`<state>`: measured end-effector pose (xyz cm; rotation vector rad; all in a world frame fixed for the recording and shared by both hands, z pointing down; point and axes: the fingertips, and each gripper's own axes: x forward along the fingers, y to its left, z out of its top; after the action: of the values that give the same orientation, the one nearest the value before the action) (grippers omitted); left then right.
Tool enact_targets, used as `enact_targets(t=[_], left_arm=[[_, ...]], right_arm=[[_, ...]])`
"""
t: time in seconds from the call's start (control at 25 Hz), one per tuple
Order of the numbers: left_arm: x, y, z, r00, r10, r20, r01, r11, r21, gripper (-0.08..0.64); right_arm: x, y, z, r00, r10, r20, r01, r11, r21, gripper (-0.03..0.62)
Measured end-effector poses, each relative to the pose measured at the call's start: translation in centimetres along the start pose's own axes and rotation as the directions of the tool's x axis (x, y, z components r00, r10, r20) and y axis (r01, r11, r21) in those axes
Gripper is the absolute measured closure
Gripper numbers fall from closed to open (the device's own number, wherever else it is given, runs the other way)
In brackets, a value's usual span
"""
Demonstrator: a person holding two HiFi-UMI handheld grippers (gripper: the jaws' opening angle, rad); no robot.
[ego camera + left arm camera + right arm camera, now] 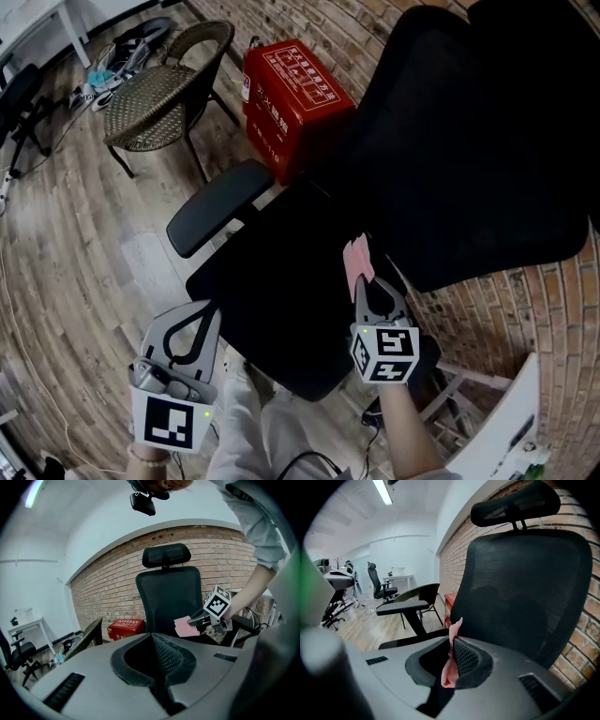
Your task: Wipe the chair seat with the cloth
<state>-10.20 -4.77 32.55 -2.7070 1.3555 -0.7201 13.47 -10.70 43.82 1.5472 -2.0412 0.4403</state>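
The black backrest rises behind the chair seat. A red box and a wicker chair stand on the floor beyond the seat, and an armrest flanks its left edge. The left gripper hangs off the seat's front-left corner, its fingers clenched on nothing. The right gripper is over the seat's right rear, and its fingers pinch the pink cloth, which stands up from them.

I cannot tell whether the cloth touches the seat, so the wiping seems about to begin. The next move calls for pressing the cloth flat and sweeping it leftward and forward. Most of the seat lies open, with the backrest and armrest limiting the strokes.
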Motion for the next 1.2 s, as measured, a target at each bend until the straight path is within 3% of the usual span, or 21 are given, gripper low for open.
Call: enact_targets(t=[0.36,0.84,1.2], left_arm=[[2.9,1.0,-5.4,0.999,-0.014,-0.031,0.014,1.000,-0.018,0.541],[5.8,2.4,-10.0,0.997,-0.037,-0.072,0.034,0.999,-0.039,0.541],[5.7,3.7,-12.0,0.996,-0.035,-0.079,0.029,0.997,-0.065,0.541]], right_arm=[[7.3,-2.0,-3.2,0.994,-0.097,-0.045,0.098,0.995,0.014,0.543],[16.1,-5.5,-6.9,0.962,-0.223,-0.155,0.204,0.970,-0.130,0.543],[21.2,-3.5,-7.7,0.955,-0.207,-0.211,0.174,0.971,-0.164,0.543]])
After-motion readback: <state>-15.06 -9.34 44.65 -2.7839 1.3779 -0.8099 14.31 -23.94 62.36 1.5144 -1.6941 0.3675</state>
